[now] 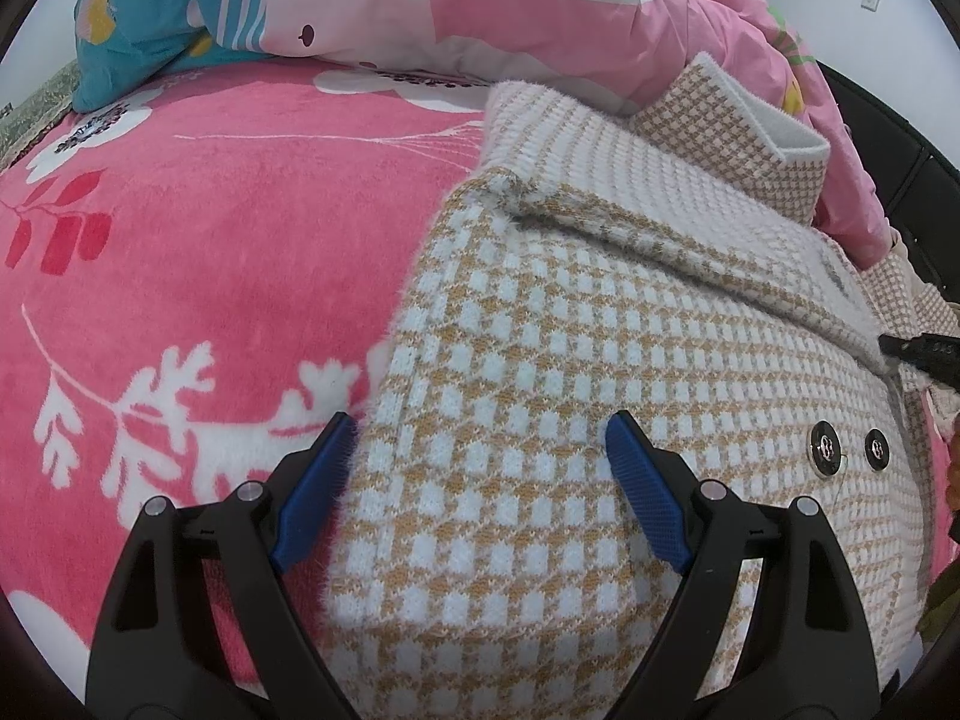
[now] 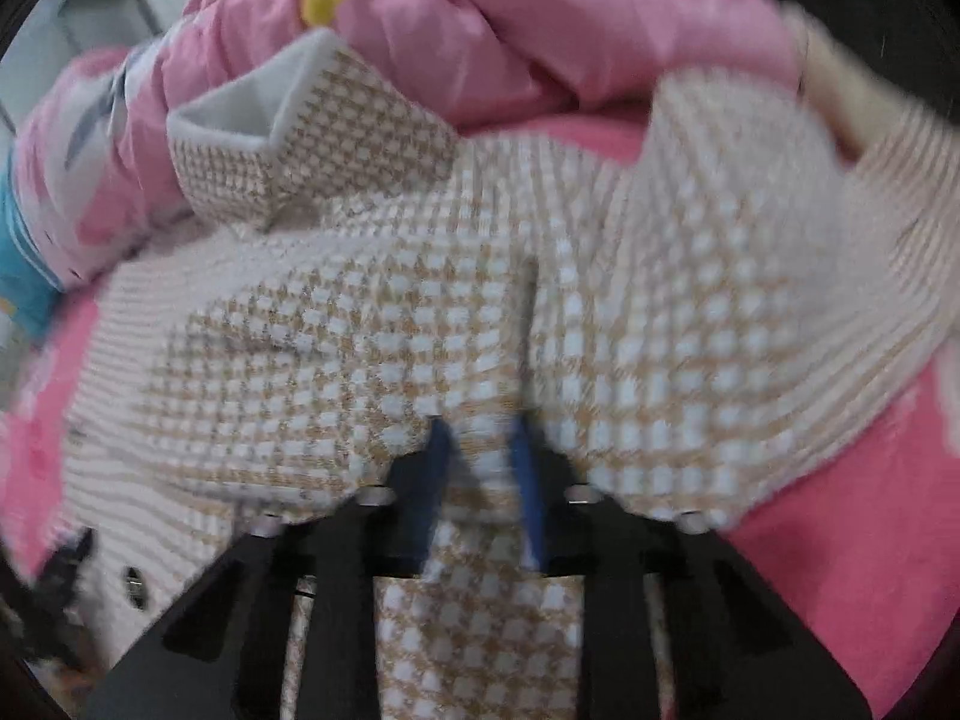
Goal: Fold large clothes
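A tan-and-white houndstooth knit coat (image 1: 606,324) lies on a pink floral blanket (image 1: 198,252), its collar turned up at the far right and two dark buttons (image 1: 827,449) near the right edge. My left gripper (image 1: 480,438) hangs open over the coat's left side fold, one blue pad on each side of the folded edge, not pressing it. In the blurred right wrist view the same coat (image 2: 420,312) fills the frame, and my right gripper (image 2: 480,438) is shut on a bunched ridge of its fabric, which rises between the blue pads.
A crumpled pink quilt (image 1: 600,12) with a teal part (image 1: 150,18) is heaped at the head of the bed behind the coat. A black piece of the other gripper (image 1: 918,348) shows at the right edge of the left wrist view. Dark furniture stands at the far right.
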A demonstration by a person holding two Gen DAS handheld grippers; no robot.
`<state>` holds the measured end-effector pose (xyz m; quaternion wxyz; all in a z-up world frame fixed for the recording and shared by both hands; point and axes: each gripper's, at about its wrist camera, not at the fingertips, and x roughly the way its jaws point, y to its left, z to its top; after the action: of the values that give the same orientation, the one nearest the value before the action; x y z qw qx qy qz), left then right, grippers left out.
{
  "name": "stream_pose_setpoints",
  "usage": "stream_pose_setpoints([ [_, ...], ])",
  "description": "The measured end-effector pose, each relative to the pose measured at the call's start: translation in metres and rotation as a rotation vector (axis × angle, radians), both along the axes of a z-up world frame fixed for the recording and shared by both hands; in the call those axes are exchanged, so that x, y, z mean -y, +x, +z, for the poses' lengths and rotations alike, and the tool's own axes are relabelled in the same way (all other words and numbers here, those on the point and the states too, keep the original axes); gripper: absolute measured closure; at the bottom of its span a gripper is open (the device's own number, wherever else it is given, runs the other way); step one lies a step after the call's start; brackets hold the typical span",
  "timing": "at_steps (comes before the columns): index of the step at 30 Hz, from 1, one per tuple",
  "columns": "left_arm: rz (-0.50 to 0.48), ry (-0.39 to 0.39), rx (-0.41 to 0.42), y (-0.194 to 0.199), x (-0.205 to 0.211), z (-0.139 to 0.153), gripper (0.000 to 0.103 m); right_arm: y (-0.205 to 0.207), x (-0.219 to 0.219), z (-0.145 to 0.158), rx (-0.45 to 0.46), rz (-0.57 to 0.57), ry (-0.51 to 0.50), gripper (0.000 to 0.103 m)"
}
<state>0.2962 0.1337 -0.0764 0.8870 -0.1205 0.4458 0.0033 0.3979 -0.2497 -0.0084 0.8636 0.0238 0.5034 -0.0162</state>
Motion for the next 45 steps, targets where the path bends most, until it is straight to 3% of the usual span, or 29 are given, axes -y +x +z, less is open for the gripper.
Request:
stream_pose_setpoints([
  [4,0.0,0.013,-0.002,0.0,0.002,-0.001,0.021,-0.016,-0.025,0.039,0.141,0.046,-0.137,0.094],
  [6,0.001,0.016,-0.001,0.0,0.002,-0.001,0.021,-0.016,-0.024,0.04,0.149,0.038,-0.162,0.094],
  [8,0.001,0.017,-0.001,0.0,0.003,-0.001,0.021,-0.008,-0.018,0.021,0.1,0.026,-0.16,0.094],
  [10,0.001,0.021,-0.001,0.0,0.003,-0.001,0.021,0.006,-0.009,-0.015,-0.027,0.031,-0.151,0.094],
  [12,0.0,0.021,-0.001,0.001,0.003,-0.001,0.021,0.005,-0.001,-0.026,-0.052,0.018,-0.132,0.087],
  [16,0.001,0.024,0.0,0.001,0.004,-0.001,0.021,-0.009,0.005,0.006,0.044,-0.006,-0.046,0.073],
  [20,0.001,0.019,0.0,0.001,0.003,0.0,0.021,-0.014,-0.007,0.017,0.107,0.059,-0.069,0.059],
  [23,0.003,0.009,0.002,0.0,0.002,0.003,0.021,-0.002,-0.023,-0.013,0.02,0.136,-0.062,0.044],
  [24,0.009,0.007,-0.001,-0.001,0.001,0.006,0.022,0.002,-0.025,-0.028,-0.03,0.15,-0.081,0.042],
  [25,0.02,0.011,-0.011,-0.001,0.0,0.012,0.022,-0.001,-0.026,-0.035,-0.024,0.167,-0.096,0.042],
  [28,0.032,0.018,0.004,-0.006,-0.001,0.035,0.022,-0.011,-0.019,-0.017,-0.015,0.167,-0.08,0.041],
  [32,0.007,0.051,0.055,-0.001,0.009,0.071,0.021,-0.034,0.03,0.027,0.075,0.123,-0.059,0.035],
  [36,-0.045,0.12,0.068,0.03,0.042,0.092,0.021,-0.033,0.118,0.059,0.099,-0.026,-0.06,0.035],
  [41,-0.109,0.194,0.092,0.076,0.095,0.086,0.021,-0.009,0.248,0.073,0.103,-0.282,-0.04,0.035],
  [45,-0.135,0.255,0.072,0.11,0.124,0.06,0.021,0.008,0.33,0.069,0.081,-0.475,-0.018,0.035],
])
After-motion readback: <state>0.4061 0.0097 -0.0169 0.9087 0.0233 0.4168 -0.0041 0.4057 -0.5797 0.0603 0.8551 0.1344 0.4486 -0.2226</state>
